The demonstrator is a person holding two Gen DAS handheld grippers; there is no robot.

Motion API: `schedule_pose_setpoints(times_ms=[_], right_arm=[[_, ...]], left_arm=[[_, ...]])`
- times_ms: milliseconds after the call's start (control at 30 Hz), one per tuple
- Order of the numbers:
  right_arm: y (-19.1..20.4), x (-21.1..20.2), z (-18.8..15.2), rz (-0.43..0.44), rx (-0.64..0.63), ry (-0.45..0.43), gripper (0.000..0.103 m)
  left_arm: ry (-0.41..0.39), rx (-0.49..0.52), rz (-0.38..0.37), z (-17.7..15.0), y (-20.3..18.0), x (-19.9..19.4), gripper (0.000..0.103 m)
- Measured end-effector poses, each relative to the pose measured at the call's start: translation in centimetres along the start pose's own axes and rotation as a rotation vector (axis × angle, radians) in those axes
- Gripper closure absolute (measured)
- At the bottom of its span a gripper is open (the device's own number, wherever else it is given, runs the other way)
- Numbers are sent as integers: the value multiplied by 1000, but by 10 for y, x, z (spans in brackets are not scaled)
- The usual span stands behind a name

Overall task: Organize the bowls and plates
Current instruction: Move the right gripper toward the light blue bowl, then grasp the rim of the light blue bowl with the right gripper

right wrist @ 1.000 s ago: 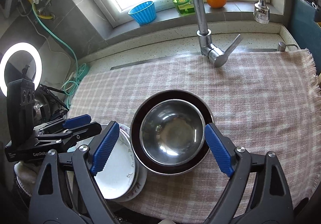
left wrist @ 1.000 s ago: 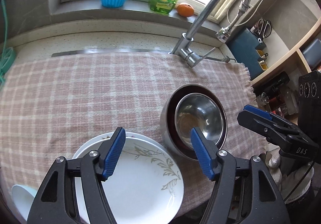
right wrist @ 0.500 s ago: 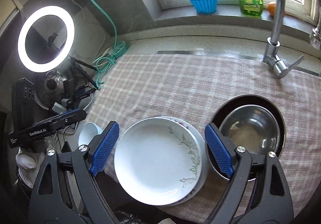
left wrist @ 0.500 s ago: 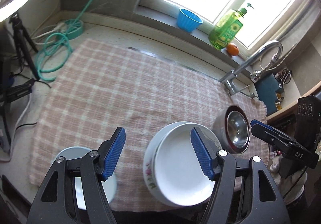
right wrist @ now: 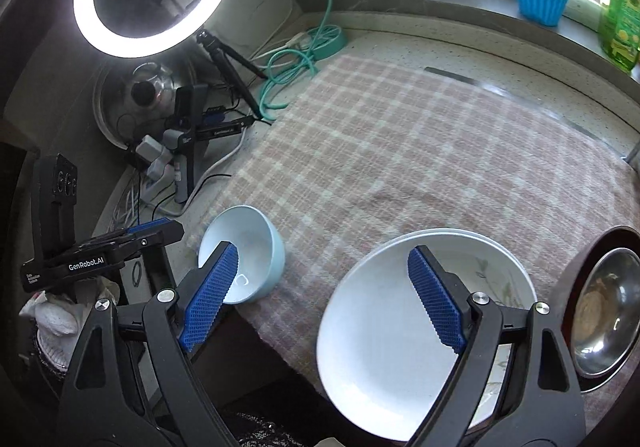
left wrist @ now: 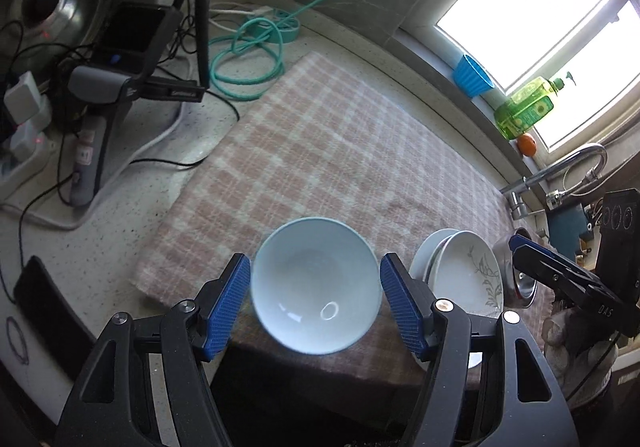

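While the pale bowl (left wrist: 316,283) sits alone at the near corner of the checked cloth (left wrist: 340,151), it appears ungrouped. The left gripper (left wrist: 316,299) hovers over the bowl, its jaws flanking the rim with a sliver of gap either side, gripping nothing. Just beside the bowl along the cloth's near edge, the white plates (right wrist: 404,331) lie stacked; the right gripper (right wrist: 320,295) hangs wide and empty above them. Beyond the plates, a steel bowl (right wrist: 604,311) nests in a darker one. Stacking looks mostly done; the pale bowl likely remains.
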State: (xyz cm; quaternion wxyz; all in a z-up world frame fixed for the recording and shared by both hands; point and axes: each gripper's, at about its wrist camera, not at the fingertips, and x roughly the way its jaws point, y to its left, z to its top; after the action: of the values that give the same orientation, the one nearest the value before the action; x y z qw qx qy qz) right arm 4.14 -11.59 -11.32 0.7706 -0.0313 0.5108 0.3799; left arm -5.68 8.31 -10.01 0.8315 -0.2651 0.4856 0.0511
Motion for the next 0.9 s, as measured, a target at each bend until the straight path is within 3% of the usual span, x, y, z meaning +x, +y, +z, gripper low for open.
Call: schedule_pose_setpoints(times_ms=[100, 267, 433, 533, 767, 900], right_arm=[[14, 17, 1, 16, -26, 33, 14], [27, 47, 0, 44, -46, 108, 28], [29, 76, -4, 59, -28, 186, 48], [27, 89, -5, 60, -7, 214, 52], [23, 108, -5, 81, 25, 255, 71], [24, 116, -6, 89, 27, 272, 82]], left_arm=[[4, -32, 4, -8, 14, 1, 36], [21, -61, -1, -16, 30, 8, 42], [54, -91, -17, -21, 41, 21, 64], [76, -110, -27, -23, 47, 29, 67], [101, -140, -47, -23, 55, 41, 75], [120, -141, -54, -23, 56, 45, 86]])
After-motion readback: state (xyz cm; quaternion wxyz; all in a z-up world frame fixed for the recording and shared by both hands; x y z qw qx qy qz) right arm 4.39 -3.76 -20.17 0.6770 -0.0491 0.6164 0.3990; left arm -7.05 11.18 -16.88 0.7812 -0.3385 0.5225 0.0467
